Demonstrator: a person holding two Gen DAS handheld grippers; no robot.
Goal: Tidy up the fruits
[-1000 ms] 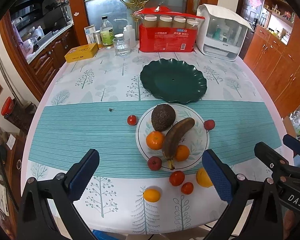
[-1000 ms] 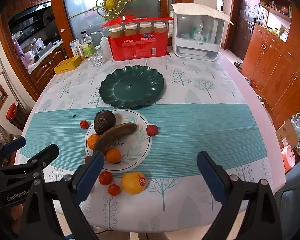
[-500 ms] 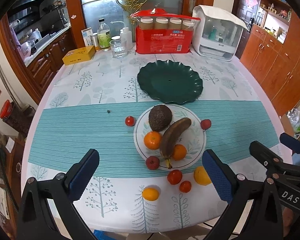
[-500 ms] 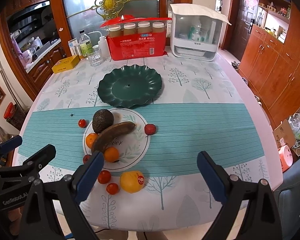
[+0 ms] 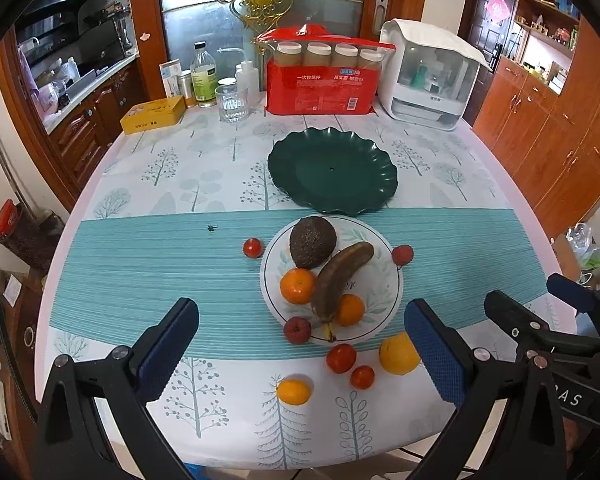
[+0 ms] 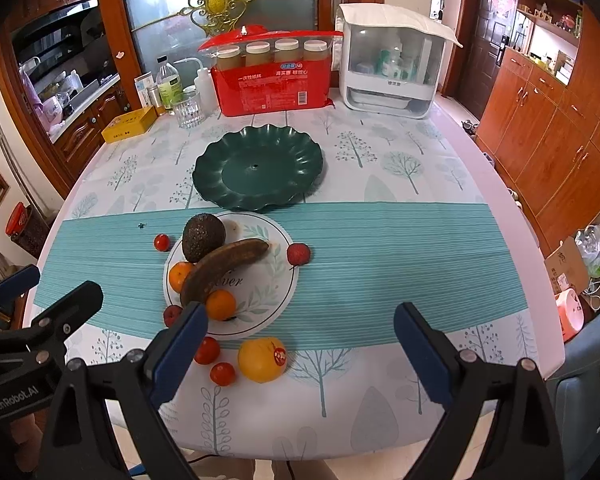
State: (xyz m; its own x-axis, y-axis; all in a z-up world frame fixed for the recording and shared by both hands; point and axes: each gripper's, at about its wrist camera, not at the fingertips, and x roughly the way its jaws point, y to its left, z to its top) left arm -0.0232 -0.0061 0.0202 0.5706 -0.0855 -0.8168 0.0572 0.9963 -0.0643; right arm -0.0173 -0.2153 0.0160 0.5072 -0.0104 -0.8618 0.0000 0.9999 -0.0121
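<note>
A white plate (image 5: 384, 280) holds an avocado (image 5: 312, 242), a brown banana (image 5: 342, 276) and two tangerines (image 5: 297, 286). Behind it lies an empty green plate (image 5: 332, 172). Loose on the cloth near the front edge are a yellow orange (image 5: 398, 354), two tomatoes (image 5: 341, 358), a small tangerine (image 5: 294, 392) and a red fruit (image 5: 297, 330). Another tomato (image 5: 252, 247) and a red fruit (image 5: 402, 255) flank the plate. My left gripper (image 5: 302, 344) hovers open above the front edge, holding nothing. My right gripper (image 6: 300, 350) is open to its right, with the yellow orange (image 6: 262, 359) just ahead.
Along the table's back stand a red pack of cups (image 5: 320, 84), a white appliance (image 5: 428, 76), a glass (image 5: 232, 102), bottles (image 5: 204, 80) and a yellow tin (image 5: 154, 114). Wooden cabinets (image 5: 560, 140) line the right. A cardboard box (image 6: 568, 264) sits on the floor at right.
Both grippers drifted slightly, so the table slid a little left in each view. Both stayed open and no fruit moved.
</note>
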